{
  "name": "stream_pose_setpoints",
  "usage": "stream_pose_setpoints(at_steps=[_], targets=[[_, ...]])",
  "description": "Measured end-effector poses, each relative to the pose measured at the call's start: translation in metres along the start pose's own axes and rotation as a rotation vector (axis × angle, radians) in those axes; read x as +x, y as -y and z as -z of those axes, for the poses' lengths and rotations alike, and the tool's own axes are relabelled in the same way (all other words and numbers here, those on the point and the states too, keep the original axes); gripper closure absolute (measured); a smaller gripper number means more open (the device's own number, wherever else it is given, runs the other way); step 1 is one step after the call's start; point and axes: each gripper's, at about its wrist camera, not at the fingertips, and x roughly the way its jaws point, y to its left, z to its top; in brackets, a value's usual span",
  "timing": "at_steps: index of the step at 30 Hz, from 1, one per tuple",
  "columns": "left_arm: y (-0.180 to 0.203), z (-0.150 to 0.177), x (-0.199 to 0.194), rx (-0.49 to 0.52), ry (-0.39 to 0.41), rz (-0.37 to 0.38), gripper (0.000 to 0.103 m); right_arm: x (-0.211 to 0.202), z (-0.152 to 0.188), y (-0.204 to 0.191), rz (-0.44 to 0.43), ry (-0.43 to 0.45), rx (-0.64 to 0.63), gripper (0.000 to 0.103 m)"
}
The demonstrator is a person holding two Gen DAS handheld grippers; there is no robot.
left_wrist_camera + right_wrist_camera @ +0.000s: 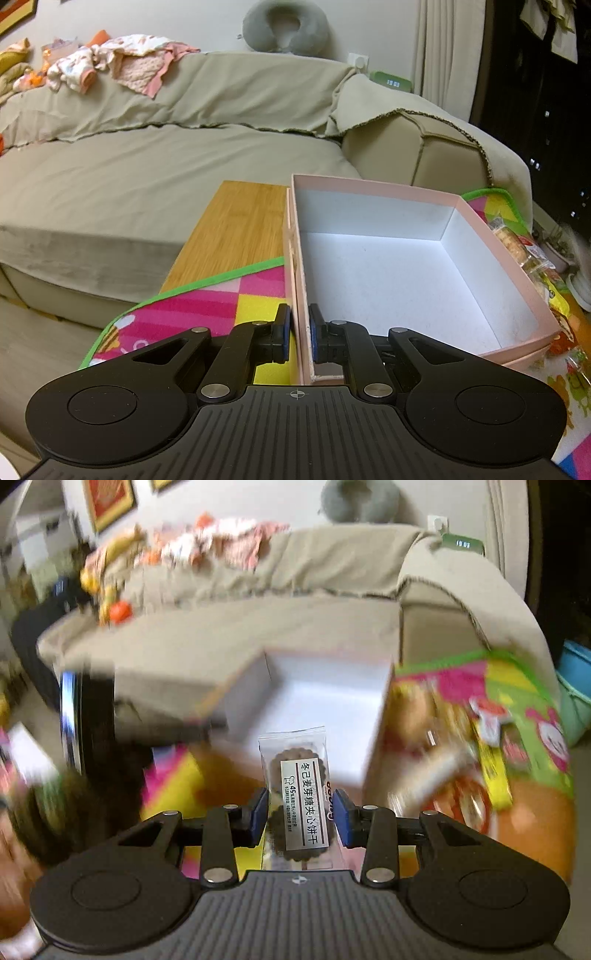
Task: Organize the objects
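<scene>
An open pink box with a bare white inside stands on a colourful play mat. My left gripper is shut on the box's near left wall, one pad outside and one inside. My right gripper is shut on a clear packet of dark sandwich biscuits with a white label. It holds the packet in front of the box, which is blurred in the right wrist view. Several wrapped snacks lie on the mat to the right of the box, and show blurred in the right wrist view.
A beige sofa with clothes on its back stands behind. A wooden board lies left of the box. A grey neck pillow rests on the sofa back. A blue-green tub is at the far right.
</scene>
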Motion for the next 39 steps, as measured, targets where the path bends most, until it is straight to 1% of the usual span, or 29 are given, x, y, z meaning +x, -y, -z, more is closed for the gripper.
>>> stream_pose_setpoints(at_steps=[4, 6, 8, 9, 11, 13, 14, 17, 20, 24, 28, 32, 33, 35, 39], targets=[[0.0, 0.0, 0.0, -0.002, -0.001, 0.0, 0.091, 0.026, -0.054, -0.001, -0.042, 0.094, 0.104, 0.066], [-0.001, -0.001, 0.0, -0.004, -0.003, 0.001, 0.091, 0.047, -0.078, -0.002, -0.084, 0.138, 0.182, 0.059], [-0.001, -0.001, 0.0, -0.004, -0.005, 0.003, 0.091, 0.068, -0.094, -0.001, -0.124, 0.145, 0.225, 0.059], [-0.001, -0.001, 0.0, -0.003, -0.005, 0.005, 0.091, 0.076, -0.098, -0.004, -0.122, 0.142, 0.227, 0.059], [-0.001, -0.001, 0.0, -0.001, -0.004, 0.008, 0.09, 0.083, -0.097, -0.008, -0.107, 0.133, 0.207, 0.059], [-0.001, -0.001, 0.0, -0.001, -0.003, 0.009, 0.09, 0.079, -0.087, -0.006, -0.087, 0.13, 0.182, 0.059], [-0.001, -0.001, 0.0, -0.001, -0.003, 0.008, 0.09, 0.074, -0.08, -0.003, -0.059, 0.135, 0.164, 0.058], [-0.001, -0.001, 0.0, 0.0, -0.002, 0.008, 0.09, 0.05, -0.052, 0.015, 0.051, 0.157, 0.115, 0.053], [0.0, -0.001, 0.0, 0.003, -0.003, 0.007, 0.091, 0.025, -0.022, 0.036, 0.145, 0.153, 0.103, 0.048], [0.0, -0.002, 0.0, 0.003, -0.003, 0.006, 0.091, 0.0, 0.024, 0.069, 0.249, 0.082, 0.119, 0.047], [0.0, -0.003, 0.0, 0.002, -0.005, 0.006, 0.091, -0.014, 0.068, 0.084, 0.343, -0.005, 0.11, 0.043], [0.0, -0.003, 0.0, 0.002, -0.008, 0.007, 0.091, -0.016, 0.101, 0.082, 0.393, -0.053, 0.065, 0.036], [0.0, -0.003, 0.0, 0.002, -0.009, 0.007, 0.091, -0.016, 0.108, 0.083, 0.408, -0.057, 0.051, 0.036], [-0.001, -0.002, 0.001, 0.003, -0.01, 0.006, 0.091, -0.011, 0.113, 0.085, 0.426, -0.065, 0.044, 0.036], [-0.002, -0.001, 0.0, 0.005, -0.011, 0.006, 0.091, -0.002, 0.112, 0.1, 0.405, -0.06, 0.092, 0.036]])
